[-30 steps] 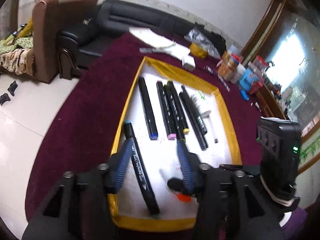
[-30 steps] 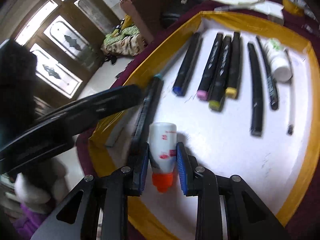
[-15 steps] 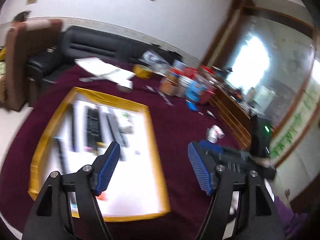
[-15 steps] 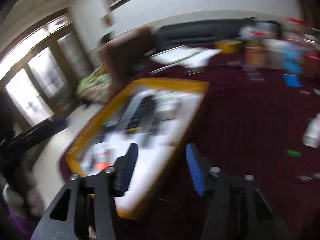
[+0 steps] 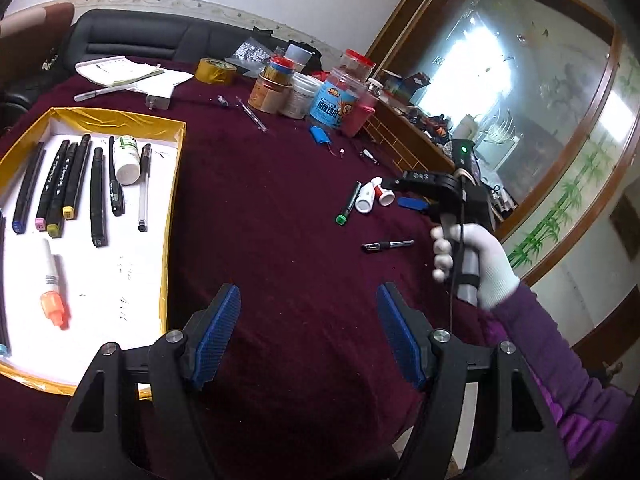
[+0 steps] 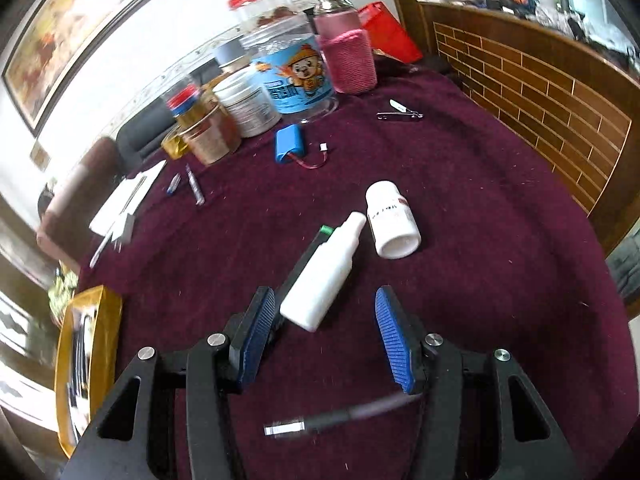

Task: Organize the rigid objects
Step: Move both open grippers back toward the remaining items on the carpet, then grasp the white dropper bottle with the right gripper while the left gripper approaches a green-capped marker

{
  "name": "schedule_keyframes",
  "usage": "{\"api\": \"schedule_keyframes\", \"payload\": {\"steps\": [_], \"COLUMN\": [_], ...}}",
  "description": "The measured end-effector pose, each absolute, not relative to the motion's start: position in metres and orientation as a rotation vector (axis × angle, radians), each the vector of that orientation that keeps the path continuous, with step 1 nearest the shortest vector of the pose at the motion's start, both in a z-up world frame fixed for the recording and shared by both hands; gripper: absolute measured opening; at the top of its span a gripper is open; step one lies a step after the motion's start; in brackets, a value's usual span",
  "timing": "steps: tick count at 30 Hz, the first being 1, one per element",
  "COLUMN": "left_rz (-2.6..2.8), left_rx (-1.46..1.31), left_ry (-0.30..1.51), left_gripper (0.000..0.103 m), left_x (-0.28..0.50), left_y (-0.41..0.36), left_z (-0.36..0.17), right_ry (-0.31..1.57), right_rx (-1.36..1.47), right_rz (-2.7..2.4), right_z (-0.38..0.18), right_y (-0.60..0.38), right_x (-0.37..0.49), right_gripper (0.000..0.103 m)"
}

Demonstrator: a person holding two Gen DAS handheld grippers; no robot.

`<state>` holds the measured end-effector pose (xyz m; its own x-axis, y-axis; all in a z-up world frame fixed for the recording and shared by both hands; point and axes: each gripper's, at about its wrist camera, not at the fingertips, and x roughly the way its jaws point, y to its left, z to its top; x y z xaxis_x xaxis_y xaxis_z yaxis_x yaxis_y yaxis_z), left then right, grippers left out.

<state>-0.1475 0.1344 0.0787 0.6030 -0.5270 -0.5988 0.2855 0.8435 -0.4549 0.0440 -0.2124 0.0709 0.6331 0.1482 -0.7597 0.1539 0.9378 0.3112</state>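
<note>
Bottle (image 6: 322,280), white plastic with a narrow neck, lies on its side on the maroon tablecloth (image 6: 500,264), its base between the spread blue pads of the right gripper (image 6: 325,340) and touching neither pad clearly (the left pad sits just beside it). A green-capped marker (image 6: 304,258) lies against the bottle's left side; a squat white jar (image 6: 392,220) lies just beyond its neck. A black pen (image 6: 340,416), blurred, lies near the gripper's base. The left gripper (image 5: 308,334) hangs spread over bare cloth, pinching nothing. The gold-rimmed tray (image 5: 173,208) to its left holds markers (image 5: 60,188), a white bottle (image 5: 127,160) and an orange-capped tube (image 5: 52,284). Open cloth separates tray and loose items.
</note>
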Motion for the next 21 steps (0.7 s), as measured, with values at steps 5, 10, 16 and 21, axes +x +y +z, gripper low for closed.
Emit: {"api": "schedule_keyframes", "payload": {"steps": [5,10,16,21], "left_rz": [-0.461,-0.477,-0.489,-0.484], "left_rx": [-0.295,-0.253,-0.177,-0.091], "left_ry": [0.799,0.824,0.811,0.786], "left_gripper": [0.070,0.070,0.070,0.070], "left_x": [-0.147,-0.134,-0.107,-0.067], "left_y": [0.127,0.105,0.074,0.032], "left_z": [0.082,0.080,0.087,0.085], "right_ry": [0.923,0.922,0.862,0.792], "right_rx": [0.365,0.416,0.430,0.582], "right_rz": [-0.045,-0.011,0.036,0.169], "right_z": [0.048,0.027,0.023,0.002], "right_y": [-0.212,-0.219,-0.221,-0.238], "right_x": [0.072,0.076,0.054,0.038], "right_gripper": [0.044,0.028,0.028,0.026]}}
